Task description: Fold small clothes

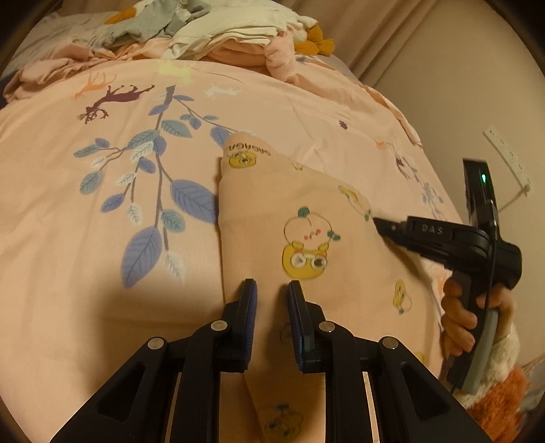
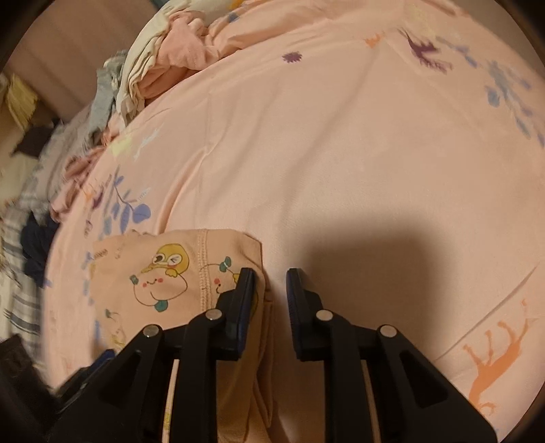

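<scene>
A small peach garment (image 1: 306,218) printed with yellow cartoon ducks lies folded on the pink bedspread (image 1: 102,218). My left gripper (image 1: 271,286) is open, its fingers just above the garment's near part. My right gripper (image 1: 378,223) shows from the side in the left wrist view, its tip at the garment's right edge. In the right wrist view the right gripper (image 2: 270,274) is open, its left finger (image 2: 246,283) over the garment's edge (image 2: 177,269), its right finger over bare bedspread (image 2: 340,153).
A heap of loose clothes (image 1: 218,30) in white, pink and grey lies at the far end of the bed, also seen in the right wrist view (image 2: 146,68). A beige wall with a power strip (image 1: 507,156) is to the right. Dark and striped cloth (image 2: 27,238) lies off the bed's edge.
</scene>
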`<state>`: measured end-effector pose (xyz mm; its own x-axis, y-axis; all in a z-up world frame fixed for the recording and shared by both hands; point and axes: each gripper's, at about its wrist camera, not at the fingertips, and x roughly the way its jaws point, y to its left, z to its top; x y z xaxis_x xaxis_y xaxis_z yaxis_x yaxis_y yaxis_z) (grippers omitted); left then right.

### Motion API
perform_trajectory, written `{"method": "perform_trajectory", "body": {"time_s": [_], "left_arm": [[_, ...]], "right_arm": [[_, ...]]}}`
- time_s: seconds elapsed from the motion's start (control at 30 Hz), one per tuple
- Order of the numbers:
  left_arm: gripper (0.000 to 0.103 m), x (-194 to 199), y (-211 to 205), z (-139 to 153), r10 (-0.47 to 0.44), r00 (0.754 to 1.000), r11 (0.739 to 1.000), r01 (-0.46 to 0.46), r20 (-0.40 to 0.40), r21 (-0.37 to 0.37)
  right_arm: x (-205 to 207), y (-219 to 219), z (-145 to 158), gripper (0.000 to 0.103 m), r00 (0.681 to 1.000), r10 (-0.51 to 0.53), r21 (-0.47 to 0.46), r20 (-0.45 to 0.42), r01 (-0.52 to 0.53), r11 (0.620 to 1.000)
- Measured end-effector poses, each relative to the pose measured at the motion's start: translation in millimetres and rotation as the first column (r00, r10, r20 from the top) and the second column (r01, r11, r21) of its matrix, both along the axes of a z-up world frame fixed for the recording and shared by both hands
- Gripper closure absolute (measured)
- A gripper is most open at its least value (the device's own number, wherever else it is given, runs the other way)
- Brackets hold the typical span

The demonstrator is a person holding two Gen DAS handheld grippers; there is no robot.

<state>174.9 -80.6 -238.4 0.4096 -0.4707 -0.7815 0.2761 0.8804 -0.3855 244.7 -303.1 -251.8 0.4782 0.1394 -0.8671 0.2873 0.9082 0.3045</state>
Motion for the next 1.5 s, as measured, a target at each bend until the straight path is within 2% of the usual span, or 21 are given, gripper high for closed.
{"method": "perform_trajectory", "body": {"time_s": [0.07,0.13,0.23,0.33,0.43,0.53,0.63,0.67,0.7,0.77,0.8,0.87,1.0,1.07,1.13,1.2,1.3,1.5], "left_arm": [[0.083,-3,5,-1,0.006,1.000,1.000,-0.006,-0.018,-0.019],[0.083,-6,15,-2,0.012,0.998,0.997,-0.017,-0.056,-0.078],[0.083,-10,33,-7,-0.014,0.990,0.981,-0.014,-0.143,-0.193],[0.078,-19,49,-21,-0.026,0.968,0.967,-0.039,-0.250,-0.250],[0.078,-35,60,-28,-0.032,0.965,0.948,-0.053,-0.259,-0.314],[0.078,-46,59,-23,-0.026,0.968,0.955,-0.050,-0.251,-0.292],[0.077,-51,51,-14,-0.022,0.973,0.975,-0.031,-0.232,-0.221],[0.074,-53,48,-11,-0.022,0.974,0.979,-0.025,-0.227,-0.201],[0.070,-55,46,-9,-0.024,0.975,0.982,-0.018,-0.223,-0.186],[0.055,-59,41,-7,-0.031,0.977,0.984,-0.008,-0.211,-0.179],[0.052,-63,39,-4,-0.033,0.979,0.984,-0.003,-0.199,-0.178],[0.043,-68,35,-1,-0.034,0.983,0.988,0.006,-0.179,-0.155],[0.042,-81,28,10,-0.027,0.994,0.998,0.022,-0.108,-0.052],[0.037,-84,24,15,-0.040,0.996,0.999,0.038,-0.074,-0.024],[0.031,-85,19,19,-0.048,0.998,0.999,0.046,-0.051,-0.028],[0.030,-85,22,23,-0.037,0.999,0.998,0.035,-0.040,-0.052],[0.023,-84,29,28,-0.022,0.999,0.995,0.017,-0.044,-0.097],[0.008,-83,40,36,-0.023,0.999,0.990,0.016,-0.046,-0.142]], "right_arm": [[-3,2,-3,0.084,1.000,0.016,-0.060,0.008,-0.015,0.998],[-8,-2,-4,0.081,1.000,0.013,-0.071,0.010,-0.012,0.997],[-20,-15,-5,0.077,1.000,-0.006,0.022,-0.003,0.007,1.000],[-41,-27,-8,0.076,1.000,0.006,0.116,-0.006,-0.005,0.993],[-70,-25,-13,0.075,0.999,0.021,0.136,0.025,-0.024,0.990],[-95,-9,-11,0.075,0.997,0.053,0.069,0.058,-0.057,0.996],[-108,-5,-9,0.075,0.998,0.037,0.059,0.046,-0.039,0.997],[-110,-5,-8,0.074,0.999,0.032,0.064,0.041,-0.035,0.997],[-114,-6,-8,0.069,0.999,0.026,0.086,0.038,-0.029,0.996],[-122,-10,-8,0.061,0.999,0.011,0.151,0.050,-0.018,0.988],[-127,-12,-9,0.059,0.998,0.005,0.191,0.059,-0.016,0.982],[-135,-16,-12,0.059,0.997,0.004,0.242,0.073,-0.022,0.970],[-151,-14,-13,0.057,0.997,0.007,0.292,0.072,-0.028,0.956],[-157,-14,-11,0.053,0.998,0.010,0.307,0.063,-0.029,0.951],[-161,-11,-8,0.047,0.999,0.011,0.317,0.054,-0.027,0.948],[-161,-5,-3,0.036,0.998,0.027,0.308,0.048,-0.041,0.950],[-160,5,2,0.027,0.998,0.047,0.273,0.035,-0.055,0.960],[-160,11,17,0.026,0.996,0.069,0.268,0.051,-0.080,0.960]]}}
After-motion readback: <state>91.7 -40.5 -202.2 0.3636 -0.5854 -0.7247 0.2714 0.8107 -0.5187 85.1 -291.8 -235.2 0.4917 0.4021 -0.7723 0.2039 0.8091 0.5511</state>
